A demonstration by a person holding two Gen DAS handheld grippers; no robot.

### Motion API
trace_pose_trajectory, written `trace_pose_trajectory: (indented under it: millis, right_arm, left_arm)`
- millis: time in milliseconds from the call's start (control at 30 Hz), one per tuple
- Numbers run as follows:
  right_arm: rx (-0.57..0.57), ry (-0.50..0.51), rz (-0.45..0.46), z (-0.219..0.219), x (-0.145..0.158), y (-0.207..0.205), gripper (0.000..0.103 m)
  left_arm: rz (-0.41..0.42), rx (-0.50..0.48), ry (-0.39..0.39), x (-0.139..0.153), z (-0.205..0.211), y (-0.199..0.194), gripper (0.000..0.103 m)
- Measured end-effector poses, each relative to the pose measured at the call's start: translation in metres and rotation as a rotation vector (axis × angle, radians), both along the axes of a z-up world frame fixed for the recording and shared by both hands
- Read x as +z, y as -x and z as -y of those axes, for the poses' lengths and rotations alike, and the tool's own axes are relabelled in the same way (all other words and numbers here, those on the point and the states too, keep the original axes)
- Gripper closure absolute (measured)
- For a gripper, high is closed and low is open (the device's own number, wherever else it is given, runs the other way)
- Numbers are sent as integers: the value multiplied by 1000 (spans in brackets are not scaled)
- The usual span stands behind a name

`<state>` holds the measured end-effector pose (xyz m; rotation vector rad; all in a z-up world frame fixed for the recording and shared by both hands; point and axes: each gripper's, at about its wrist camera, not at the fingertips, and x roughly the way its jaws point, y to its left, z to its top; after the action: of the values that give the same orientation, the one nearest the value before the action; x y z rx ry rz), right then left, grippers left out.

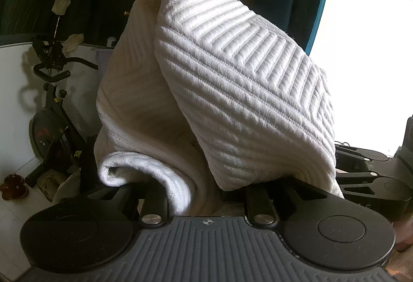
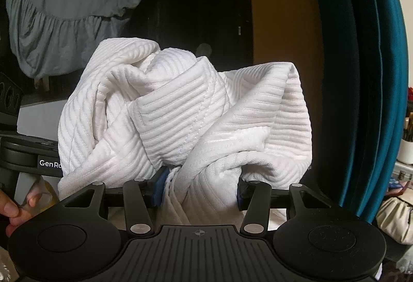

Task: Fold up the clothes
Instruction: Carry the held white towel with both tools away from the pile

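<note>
White ribbed cloth (image 2: 180,122) bunched between my right gripper (image 2: 198,191) fingers, clamped. Left gripper (image 1: 206,194) buried: can't tell. Exercise bike (image 1: 51,111) far left, teal curtain (image 2: 374,75) right.

White cloth (image 2: 180,111) blocking both grippers' fwd.

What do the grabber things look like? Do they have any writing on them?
Both look alike. The right tool is black, with a ridged dark grey plate, two round black discs, silver pins, thin linked bars and blue finger pads. A small cross-in-circle mark sits on the plate. The left tool matches, though cloth hides its pads. Its side shows white letters "GenRo", cut off by the cloth.
</note>
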<state>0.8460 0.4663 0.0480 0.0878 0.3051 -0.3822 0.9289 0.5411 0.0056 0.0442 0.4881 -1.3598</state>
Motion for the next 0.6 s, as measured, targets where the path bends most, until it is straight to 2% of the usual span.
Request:
trace_pose_trajectory:
  millis: [233, 600]
  right_arm:
    - [-16, 29, -20, -26, 6, -1, 58]
    - [-99, 31, -54, -64, 0, 27, 58]
  left_arm:
    - [-21, -11, 20, -1, -15, -4, 84]
    - [-45, -87, 18, -12, -23, -6, 84]
